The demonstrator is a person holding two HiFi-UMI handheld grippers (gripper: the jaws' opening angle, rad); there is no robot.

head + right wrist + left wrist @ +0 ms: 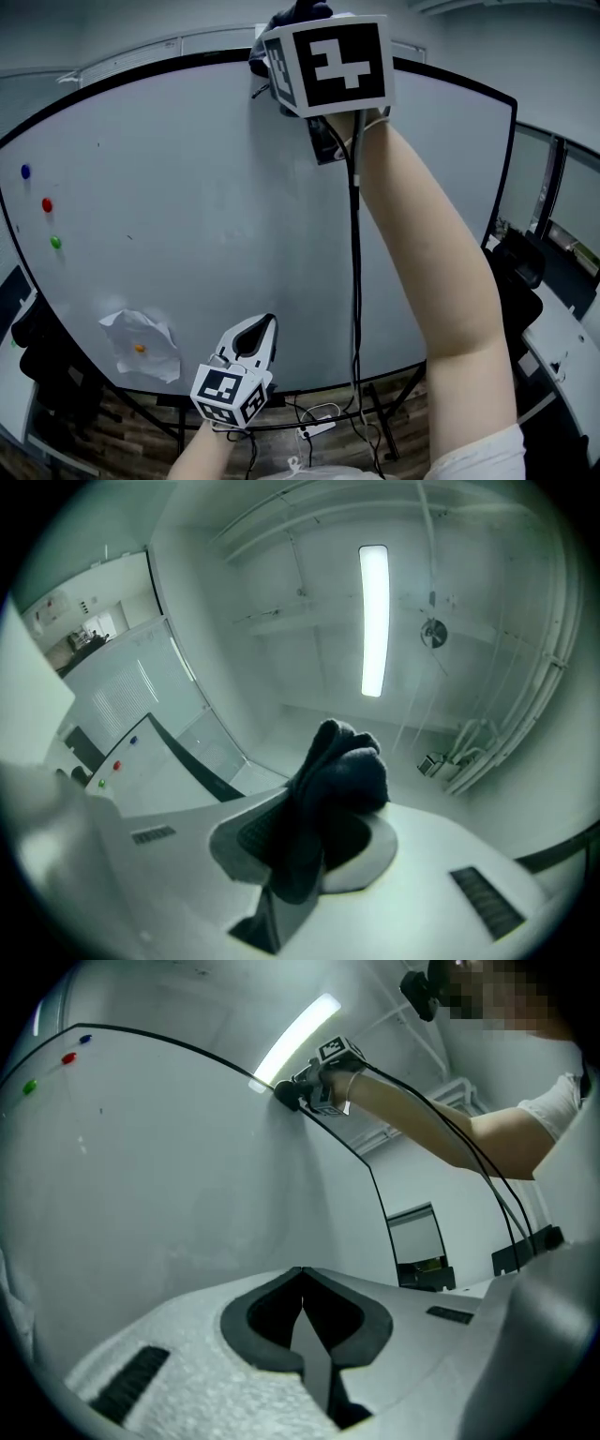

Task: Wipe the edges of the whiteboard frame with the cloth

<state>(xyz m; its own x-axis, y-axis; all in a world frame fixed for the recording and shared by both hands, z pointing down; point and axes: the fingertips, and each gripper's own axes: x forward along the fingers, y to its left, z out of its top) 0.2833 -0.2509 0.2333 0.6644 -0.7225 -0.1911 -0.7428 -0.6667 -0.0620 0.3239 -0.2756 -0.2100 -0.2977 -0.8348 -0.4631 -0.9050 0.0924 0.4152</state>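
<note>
The cloth (298, 11), dark, sits at the top centre of the head view, held by the right gripper (300, 37) at the upper frame edge of the whiteboard (187, 206). The left gripper (255, 330) hangs at lower centre.

Left gripper view: the fingers meet, with nothing between them.

Right gripper view: the fingers clamp the bunched cloth.

Dark fleecy cloth (337, 771), smooth whiteboard (216, 206); crumpled white paper (122, 333), wood-grain plank floor (103, 427)
</note>
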